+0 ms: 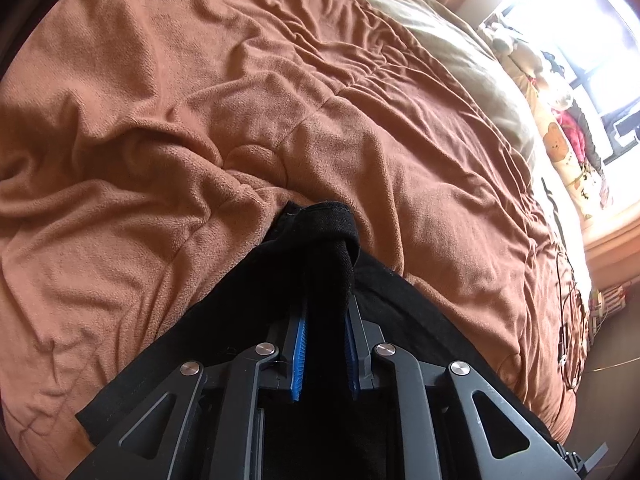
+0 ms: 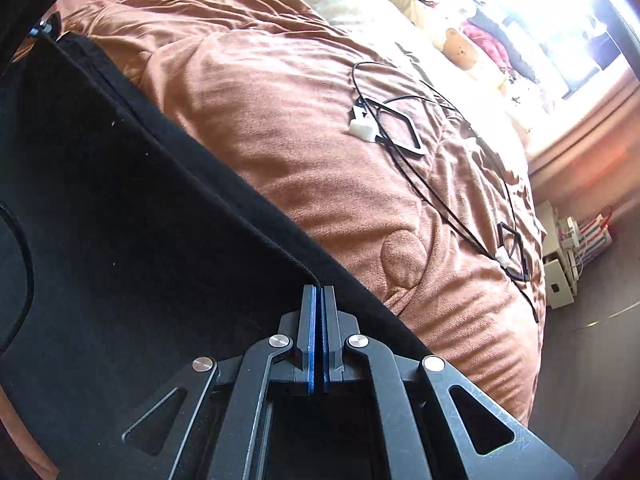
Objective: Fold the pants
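Black fabric pants (image 1: 320,240) bunched between left gripper (image 1: 326,300) jaws; right gripper (image 2: 319,292) jaws closed on pants hem, over brown fleece bed cover (image 1: 200,100).

Each of the 2 views is taken from just behind a gripper, looking forward and steeply downward along its 2 fingers, with fisheye bending at the edges. In the left wrist view, the left gripper (image 1: 325,300) is seen at the bottom centre, very near the lens; beyond its tips the brown blanket (image 1: 208,92) is spread, and a bright window (image 1: 580,20) is set far ahead to the right. In the right wrist view, the right gripper (image 2: 319,292) fills the bottom centre, with the black pants (image 2: 120,200) close on its left. The blanket, the pants (image 1: 400,296) and the window (image 2: 560,12) are shared by both views.
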Available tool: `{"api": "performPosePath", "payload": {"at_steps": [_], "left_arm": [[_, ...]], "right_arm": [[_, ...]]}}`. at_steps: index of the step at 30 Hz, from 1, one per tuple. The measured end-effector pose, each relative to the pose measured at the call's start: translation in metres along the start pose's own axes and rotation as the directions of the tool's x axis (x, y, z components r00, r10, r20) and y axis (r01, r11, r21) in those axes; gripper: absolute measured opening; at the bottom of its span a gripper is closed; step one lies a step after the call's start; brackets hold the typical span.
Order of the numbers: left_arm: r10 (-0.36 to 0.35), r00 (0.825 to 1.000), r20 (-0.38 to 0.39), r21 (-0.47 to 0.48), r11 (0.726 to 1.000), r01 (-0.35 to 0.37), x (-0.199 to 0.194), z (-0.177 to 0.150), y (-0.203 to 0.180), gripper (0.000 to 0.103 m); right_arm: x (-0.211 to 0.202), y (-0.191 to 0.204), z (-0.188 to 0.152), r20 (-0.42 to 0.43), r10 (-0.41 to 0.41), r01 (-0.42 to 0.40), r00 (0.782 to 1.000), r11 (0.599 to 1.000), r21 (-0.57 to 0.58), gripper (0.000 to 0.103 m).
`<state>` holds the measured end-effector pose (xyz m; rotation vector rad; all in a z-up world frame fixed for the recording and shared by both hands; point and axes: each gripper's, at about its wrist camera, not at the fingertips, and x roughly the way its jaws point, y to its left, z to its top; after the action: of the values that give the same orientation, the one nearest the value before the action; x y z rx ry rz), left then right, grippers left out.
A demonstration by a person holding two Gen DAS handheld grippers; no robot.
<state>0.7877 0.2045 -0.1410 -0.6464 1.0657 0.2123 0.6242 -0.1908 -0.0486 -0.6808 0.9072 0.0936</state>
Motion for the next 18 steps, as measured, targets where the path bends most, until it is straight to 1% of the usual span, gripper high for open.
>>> {"api": "performPosePath", "payload": {"at_steps": [3,4,6,8,9,10,11,12,13,14,16,17,18], "left_arm": [[0.0,1.0,-0.004,-0.002,1.0,0.0,0.012,0.005,-0.002,0.018],[0.001,1.0,-0.003,0.001,1.0,-0.001,0.015,0.006,-0.003,0.018],[0.006,1.0,0.0,0.006,1.0,-0.006,0.022,0.01,-0.004,0.018],[0.013,1.0,0.003,0.01,1.0,-0.014,0.028,0.014,-0.005,0.018],[0.018,1.0,0.001,0.018,1.0,-0.018,0.031,0.015,-0.006,0.019],[0.024,1.0,0.001,0.027,0.999,-0.024,0.034,0.017,-0.008,0.022],[0.03,1.0,0.002,0.036,0.999,-0.03,0.035,0.018,-0.009,0.03],[0.027,1.0,0.006,0.043,0.999,-0.027,0.036,0.019,-0.01,0.036],[0.019,1.0,0.01,0.05,0.999,-0.019,0.035,0.02,-0.01,0.051],[0.007,1.0,0.014,0.052,0.999,-0.008,0.034,0.02,-0.009,0.067],[-0.019,1.0,0.021,0.051,0.999,0.018,0.029,0.021,-0.006,0.083],[-0.021,0.999,0.027,0.05,0.999,0.02,0.026,0.021,-0.005,0.085],[-0.023,0.999,0.029,0.049,0.999,0.021,0.023,0.021,-0.003,0.085]], "right_arm": [[0.01,0.004,0.008,-0.003,-0.043,0.043,0.999,0.999,0.029,0.0],[0.017,0.0,0.009,-0.006,-0.057,0.057,0.998,0.998,0.037,0.0],[0.014,-0.006,0.006,-0.016,-0.082,0.083,0.996,0.995,0.049,0.0],[0.022,-0.005,0.005,-0.027,-0.107,0.108,0.994,0.993,0.056,0.0],[0.024,-0.007,0.005,-0.032,-0.112,0.114,0.993,0.992,0.063,0.0],[0.032,-0.005,0.005,-0.038,-0.116,0.119,0.992,0.99,0.071,0.0],[0.037,-0.004,0.005,-0.046,-0.118,0.122,0.992,0.99,0.077,0.0],[0.044,-0.002,0.005,-0.059,-0.12,0.125,0.991,0.989,0.083,0.0],[0.048,0.0,0.004,-0.07,-0.124,0.13,0.99,0.988,0.088,0.0],[0.055,0.002,0.004,-0.081,-0.127,0.134,0.989,0.987,0.093,0.0],[0.065,0.003,0.005,-0.108,-0.141,0.152,0.984,0.983,0.103,0.0],[0.066,0.003,0.007,-0.115,-0.153,0.166,0.982,0.98,0.11,0.0],[0.066,0.005,0.009,-0.115,-0.164,0.178,0.98,0.977,0.118,0.004]]}}
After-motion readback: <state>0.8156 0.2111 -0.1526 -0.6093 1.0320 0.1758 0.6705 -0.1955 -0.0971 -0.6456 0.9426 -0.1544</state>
